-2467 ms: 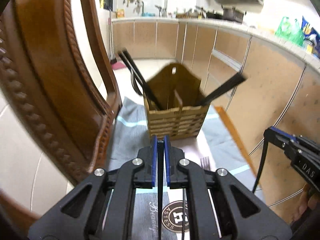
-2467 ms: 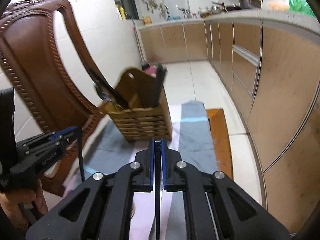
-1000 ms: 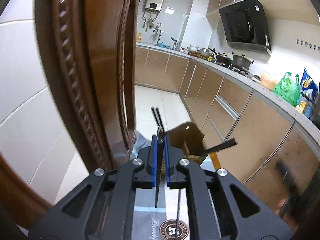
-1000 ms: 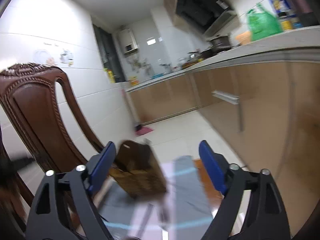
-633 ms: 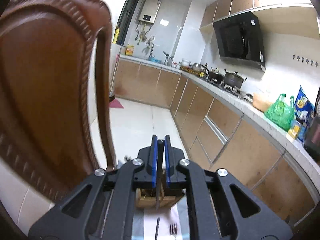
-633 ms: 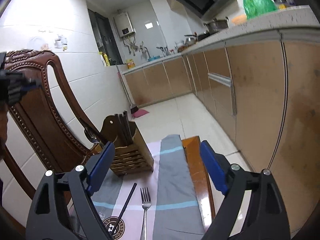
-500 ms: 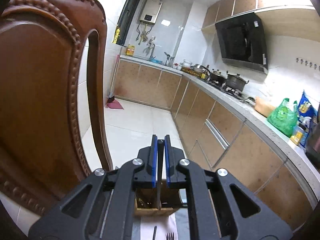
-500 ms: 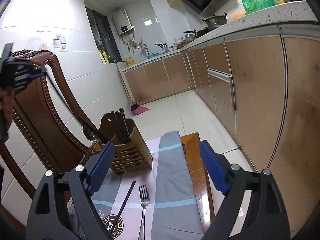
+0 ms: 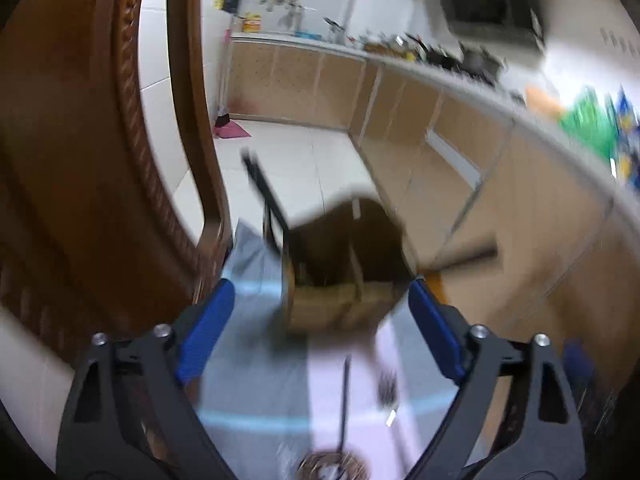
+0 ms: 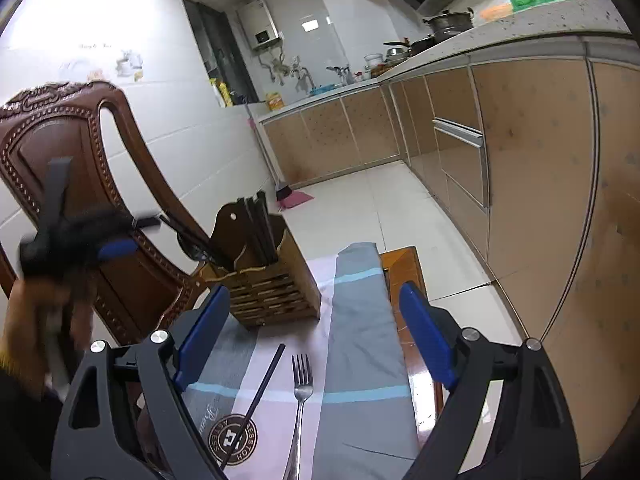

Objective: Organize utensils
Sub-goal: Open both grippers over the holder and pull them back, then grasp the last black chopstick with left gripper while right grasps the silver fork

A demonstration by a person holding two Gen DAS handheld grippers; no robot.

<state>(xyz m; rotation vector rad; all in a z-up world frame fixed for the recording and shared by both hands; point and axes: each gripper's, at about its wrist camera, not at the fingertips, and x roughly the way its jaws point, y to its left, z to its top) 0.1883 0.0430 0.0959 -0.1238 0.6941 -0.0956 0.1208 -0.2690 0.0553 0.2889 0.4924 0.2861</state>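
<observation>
On the striped cloth [image 10: 360,320], a fork [image 10: 301,384] and a black chopstick [image 10: 260,392] lie side by side, at 6 o'clock from the wooden utensil holder [image 10: 264,280]. Both lie between the spread, empty fingers of the right hand-held gripper [image 10: 316,328]. The left hand-held gripper [image 9: 316,328] is likewise spread, the holder at its 12 o'clock.

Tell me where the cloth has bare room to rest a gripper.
Free: the grey stripe between the fork and the table's wooden edge. Crowded: the pale centre strip, where the black chopstick and fork lie side by side before the wooden holder.
</observation>
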